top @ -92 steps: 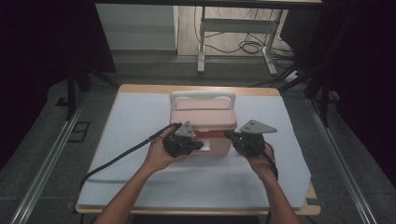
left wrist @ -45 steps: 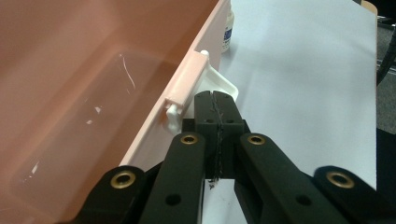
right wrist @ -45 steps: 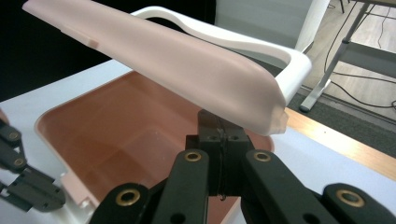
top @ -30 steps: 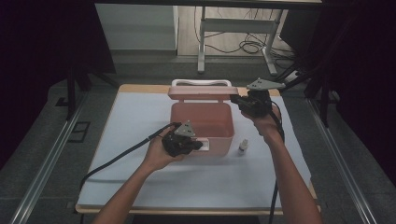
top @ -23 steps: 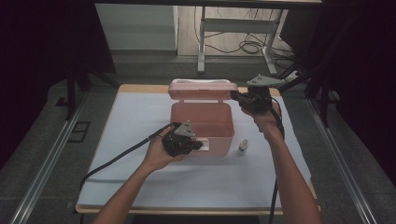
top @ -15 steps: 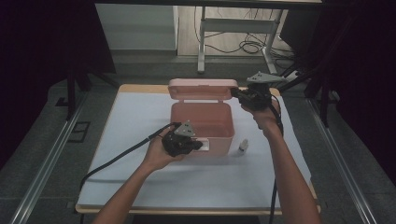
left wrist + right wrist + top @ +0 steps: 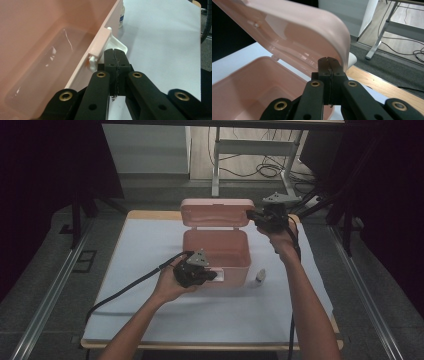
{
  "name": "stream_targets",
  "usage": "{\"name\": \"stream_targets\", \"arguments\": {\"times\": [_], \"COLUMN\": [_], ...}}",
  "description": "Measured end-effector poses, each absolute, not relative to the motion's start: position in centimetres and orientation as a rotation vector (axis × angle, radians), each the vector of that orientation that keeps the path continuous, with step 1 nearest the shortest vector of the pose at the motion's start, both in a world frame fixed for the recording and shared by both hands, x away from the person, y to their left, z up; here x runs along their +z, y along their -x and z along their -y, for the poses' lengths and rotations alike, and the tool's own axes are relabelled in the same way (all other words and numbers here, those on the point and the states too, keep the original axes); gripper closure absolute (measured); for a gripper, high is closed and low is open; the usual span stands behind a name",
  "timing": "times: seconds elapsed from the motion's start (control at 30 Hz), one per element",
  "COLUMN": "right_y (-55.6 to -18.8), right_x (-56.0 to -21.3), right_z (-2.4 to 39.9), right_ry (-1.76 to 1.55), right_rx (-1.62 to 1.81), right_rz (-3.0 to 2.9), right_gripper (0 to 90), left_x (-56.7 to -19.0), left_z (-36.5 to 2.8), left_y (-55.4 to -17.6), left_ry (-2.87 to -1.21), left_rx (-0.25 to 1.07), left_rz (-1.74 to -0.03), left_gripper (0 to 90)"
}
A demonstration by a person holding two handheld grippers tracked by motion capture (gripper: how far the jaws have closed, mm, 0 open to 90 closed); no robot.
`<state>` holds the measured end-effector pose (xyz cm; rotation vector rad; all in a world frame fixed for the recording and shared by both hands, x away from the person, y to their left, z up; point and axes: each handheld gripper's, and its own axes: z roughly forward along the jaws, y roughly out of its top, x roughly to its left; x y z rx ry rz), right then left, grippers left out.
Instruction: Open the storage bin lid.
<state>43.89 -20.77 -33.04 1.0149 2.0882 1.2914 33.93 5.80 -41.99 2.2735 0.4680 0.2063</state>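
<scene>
Pink plastic makes up the box (image 7: pixel 216 251) that stands near the middle of the white-covered desk (image 7: pixel 125 320), its lid (image 7: pixel 217 212) swung up and back past upright. The step in hand is judged to be the opening of that lid to its rest position while the box body is steadied.

The right gripper (image 7: pixel 256 216) is held at the lid's right edge, its fingers (image 7: pixel 328 62) pressed together with nothing between them — in the right gripper view the closed tips sit against or just under the lid's rounded rim (image 7: pixel 342 50), and contact cannot be told for certain. The left gripper (image 7: pixel 212 276) is held low at the front of the box, its fingers (image 7: pixel 115 56) likewise together on nothing, the tips lying beside the white latch (image 7: pixel 117 46) at the front wall.

To do this well, the lid should be pushed by the closed tips along the arc of its hinge, not straight back, so that the box is not dragged across the desk. The left gripper is best kept bearing on the front wall as a stop. The push should be eased off as the lid nears its limit — a light box of this kind is judged likely to tip backwards. A small white bottle (image 7: pixel 259 277) stands just beside the box's front right corner and should be left undisturbed.
</scene>
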Motion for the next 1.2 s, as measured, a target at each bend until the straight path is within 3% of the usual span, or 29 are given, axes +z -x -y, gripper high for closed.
{"name": "stream_targets", "arguments": {"times": [1.2], "right_y": [-47.8], "right_x": [-36.5], "right_z": [20.0], "right_ry": [-1.15], "right_rx": [1.192], "right_rz": [-2.124], "right_gripper": [89.7], "left_x": [-42.0], "left_z": [-5.8], "left_y": [-33.9], "left_ry": [-2.272], "left_rx": [0.204], "left_rz": [-0.472], "left_gripper": [90.0]}}
